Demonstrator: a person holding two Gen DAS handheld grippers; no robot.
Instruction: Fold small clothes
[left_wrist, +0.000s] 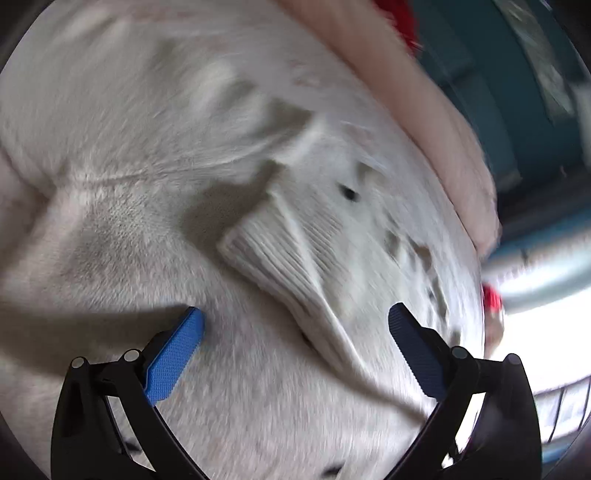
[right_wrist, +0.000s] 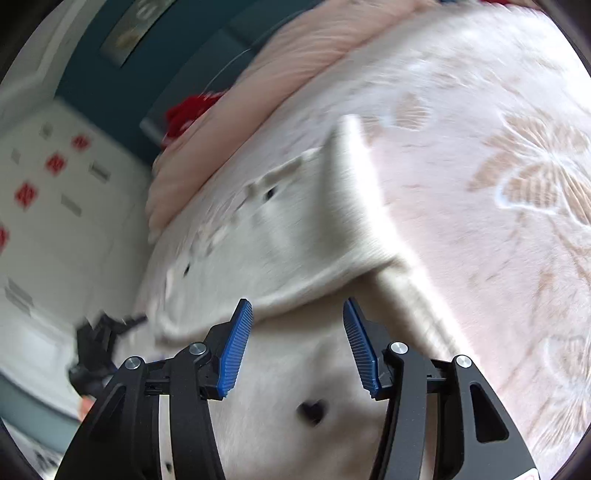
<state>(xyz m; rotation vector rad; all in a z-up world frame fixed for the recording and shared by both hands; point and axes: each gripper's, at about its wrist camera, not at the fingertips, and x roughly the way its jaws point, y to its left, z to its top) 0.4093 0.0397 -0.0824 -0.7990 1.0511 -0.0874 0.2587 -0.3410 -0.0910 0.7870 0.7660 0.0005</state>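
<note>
A small white knitted garment (left_wrist: 295, 240) with small black heart marks lies on a bed. Its ribbed cuff (left_wrist: 266, 251) is folded over the body. My left gripper (left_wrist: 295, 321) is open and empty just above the fabric, with the ribbed edge between its fingers. In the right wrist view the same garment (right_wrist: 295, 240) lies partly folded, with a raised fold edge (right_wrist: 354, 206). My right gripper (right_wrist: 297, 314) is open and empty, over the garment's near part, beside a black heart (right_wrist: 312, 410). The left gripper also shows in the right wrist view (right_wrist: 99, 343) at the garment's left edge.
The bed has a pale pink bedspread (right_wrist: 498, 184) with a floral pattern. A rolled pink blanket (right_wrist: 229, 129) and something red (right_wrist: 188, 110) lie along the far side. A teal wall (left_wrist: 517, 110) and a white cabinet (right_wrist: 55, 221) with red stickers stand beyond the bed.
</note>
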